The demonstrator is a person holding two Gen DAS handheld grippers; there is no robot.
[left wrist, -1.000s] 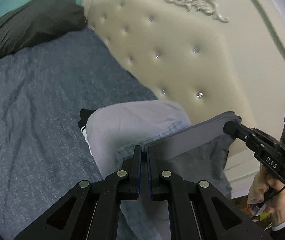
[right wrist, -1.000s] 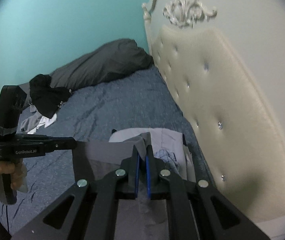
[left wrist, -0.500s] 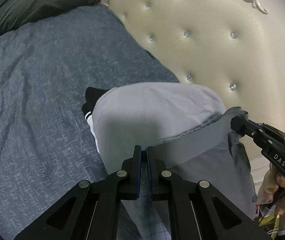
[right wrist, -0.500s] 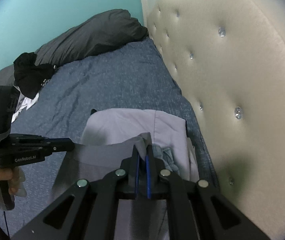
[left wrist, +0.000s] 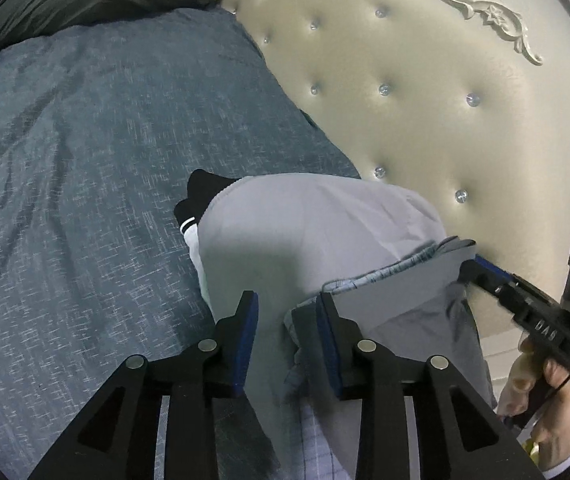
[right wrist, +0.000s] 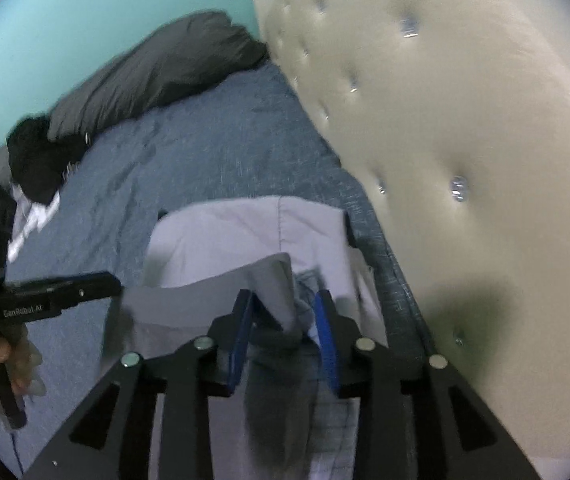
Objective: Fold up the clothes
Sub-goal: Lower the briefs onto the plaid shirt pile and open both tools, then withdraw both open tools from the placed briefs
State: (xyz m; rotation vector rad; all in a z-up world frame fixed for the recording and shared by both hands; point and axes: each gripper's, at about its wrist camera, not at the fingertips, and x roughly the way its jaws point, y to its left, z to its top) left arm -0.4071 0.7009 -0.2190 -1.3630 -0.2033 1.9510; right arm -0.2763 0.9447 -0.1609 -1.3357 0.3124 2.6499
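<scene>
Dim indoor light; fisheye edges dark, bent; right wrist view motion-blurred; left wrist view sharper.

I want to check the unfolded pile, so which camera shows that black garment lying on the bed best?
The right wrist view. The black garment lies heaped at its left edge on the blue bedspread, beside the dark pillow. The left wrist view does not show it at all.
</scene>
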